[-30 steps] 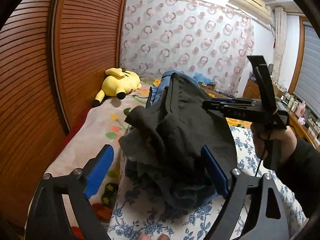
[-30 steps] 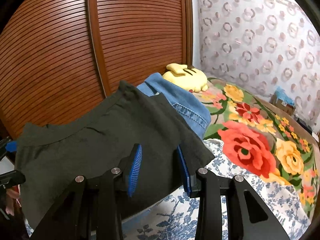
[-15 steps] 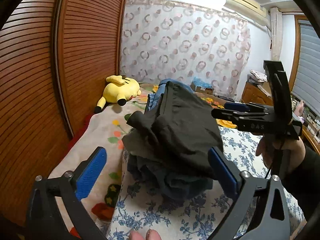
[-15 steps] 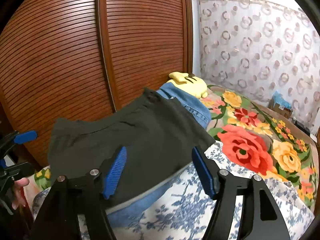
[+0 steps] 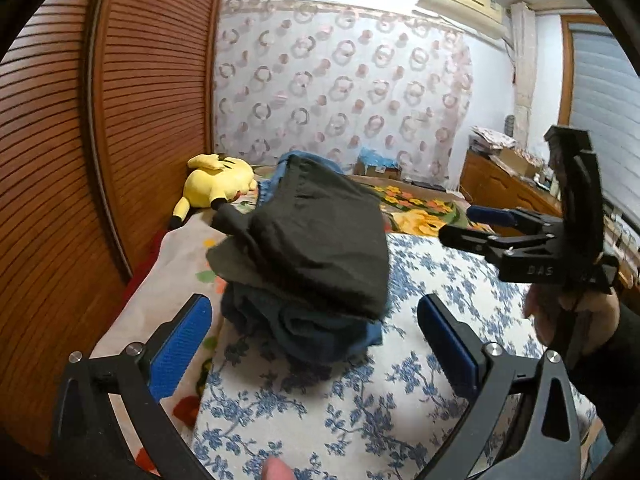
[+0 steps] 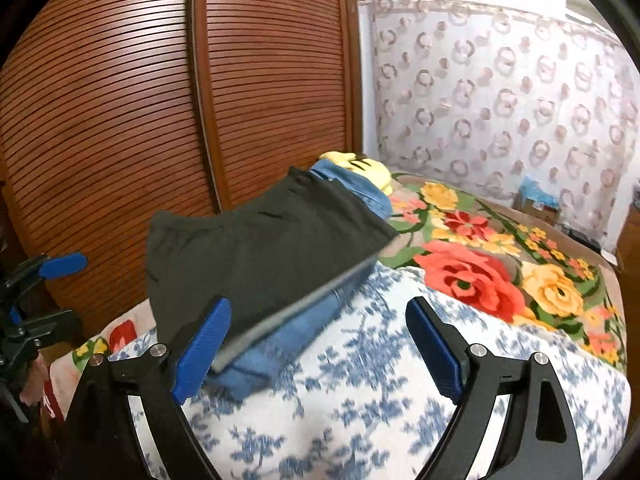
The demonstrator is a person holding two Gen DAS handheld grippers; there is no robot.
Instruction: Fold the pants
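Folded dark grey pants [image 5: 316, 240] lie on top of folded blue jeans [image 5: 324, 336] on the bed; in the right wrist view the grey pants [image 6: 260, 252] cover the jeans [image 6: 276, 344] as a flat stack. My left gripper [image 5: 316, 344] is open and empty, a little back from the stack's near end. My right gripper [image 6: 320, 344] is open and empty, just short of the stack's near edge. The right gripper also shows in the left wrist view [image 5: 492, 224], and the left gripper in the right wrist view [image 6: 44, 280].
A blue-flowered white quilt [image 5: 400, 400] covers the near bed, a bright flower blanket [image 6: 480, 272] lies beyond. A yellow plush toy [image 5: 216, 184] lies near the wooden slatted wardrobe doors [image 6: 160, 120]. A wooden dresser [image 5: 504, 188] stands at the right.
The right gripper opened and let go of the grey pants. Both grippers pulled back from the stack, which now rests on the bed.
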